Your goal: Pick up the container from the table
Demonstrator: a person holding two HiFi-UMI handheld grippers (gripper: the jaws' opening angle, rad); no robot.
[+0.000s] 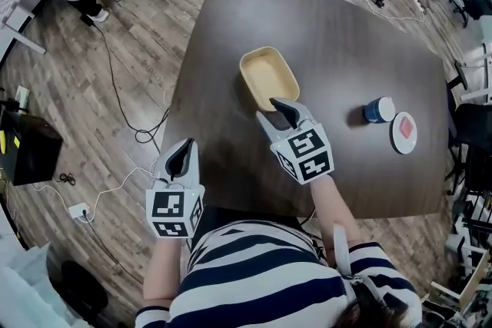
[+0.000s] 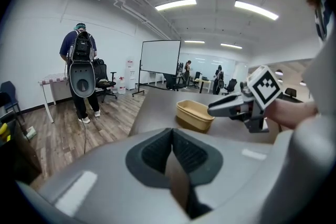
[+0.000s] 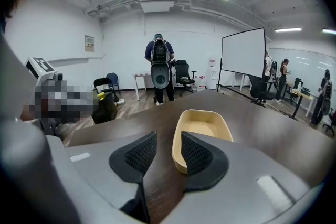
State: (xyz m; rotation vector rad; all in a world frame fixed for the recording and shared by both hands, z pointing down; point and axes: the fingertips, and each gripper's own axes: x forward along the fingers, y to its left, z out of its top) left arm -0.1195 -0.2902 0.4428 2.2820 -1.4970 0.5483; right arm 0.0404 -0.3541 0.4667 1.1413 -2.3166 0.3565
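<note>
On the table (image 1: 346,50) sits a plain container (image 1: 269,77).

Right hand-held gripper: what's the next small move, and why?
Probably ease the right hand-held gripper forward and slightly down, so the container's near rim slips between its jaws. They stand open with nothing between them, and the container lies on the table just ahead, apparently untouched.

Head view looks steeply down; both gripper views share the container (image 2: 195,114)
</note>
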